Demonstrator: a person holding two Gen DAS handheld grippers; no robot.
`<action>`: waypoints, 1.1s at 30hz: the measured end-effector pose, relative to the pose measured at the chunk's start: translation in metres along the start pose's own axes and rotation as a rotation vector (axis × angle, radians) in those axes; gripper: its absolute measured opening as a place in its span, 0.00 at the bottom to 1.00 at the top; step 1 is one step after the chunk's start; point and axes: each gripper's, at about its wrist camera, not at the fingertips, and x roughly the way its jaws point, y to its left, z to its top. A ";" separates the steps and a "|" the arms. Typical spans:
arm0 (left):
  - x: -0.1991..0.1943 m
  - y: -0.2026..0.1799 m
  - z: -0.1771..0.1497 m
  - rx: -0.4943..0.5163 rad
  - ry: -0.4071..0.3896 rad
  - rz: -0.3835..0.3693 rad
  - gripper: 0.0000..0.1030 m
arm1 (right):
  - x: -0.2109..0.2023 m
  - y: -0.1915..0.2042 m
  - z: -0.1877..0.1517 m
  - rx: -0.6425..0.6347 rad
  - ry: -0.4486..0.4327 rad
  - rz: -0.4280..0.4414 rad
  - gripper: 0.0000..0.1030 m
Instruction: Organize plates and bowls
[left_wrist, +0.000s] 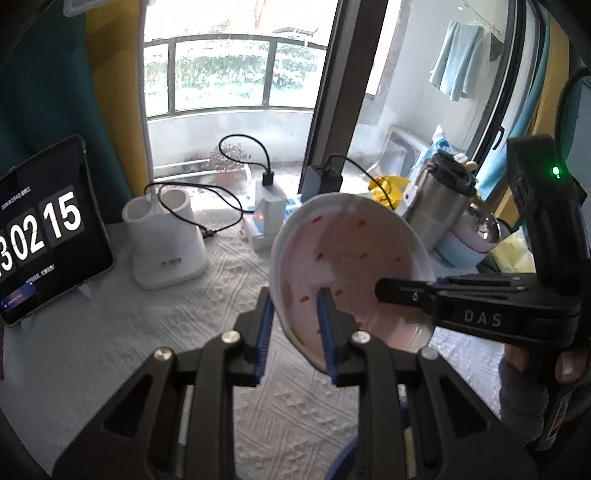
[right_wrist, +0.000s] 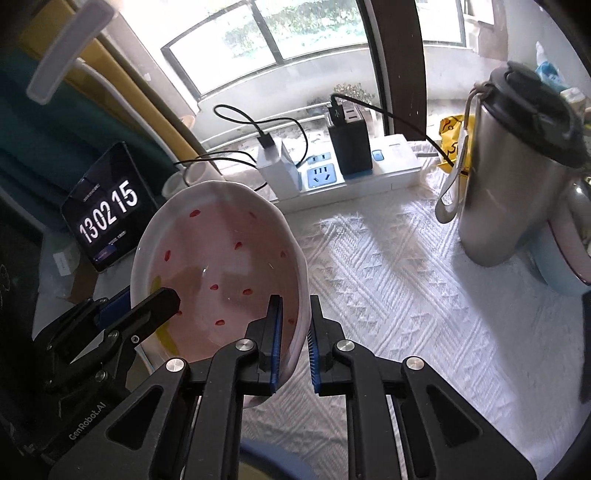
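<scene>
Pink glazed ceramic bowl with red speckles (right_wrist: 221, 280) is hanging tilted above the white textured cloth (right_wrist: 388, 295), its rim passing between the fingers of both the left gripper (left_wrist: 295, 332) and right gripper (right_wrist: 293, 343), probably steadying it; whether either is pinching, I cannot tell

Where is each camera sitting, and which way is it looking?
Left wrist: rides the left gripper, facing the window; its fingers straddle the pink bowl rim; the right gripper and the person's fingers show.
Right wrist: rides the right gripper, facing the window; the left gripper shows.
Shared: the bowl, tablet clock, steel tumbler.
</scene>
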 end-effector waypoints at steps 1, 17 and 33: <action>-0.003 0.000 -0.001 -0.001 -0.003 -0.001 0.24 | -0.002 0.002 -0.002 -0.004 -0.002 -0.002 0.13; -0.044 -0.014 -0.026 0.009 -0.030 -0.016 0.24 | -0.037 0.020 -0.036 -0.029 -0.031 -0.025 0.14; -0.071 -0.027 -0.054 0.018 -0.040 -0.033 0.24 | -0.060 0.025 -0.072 -0.035 -0.042 -0.049 0.14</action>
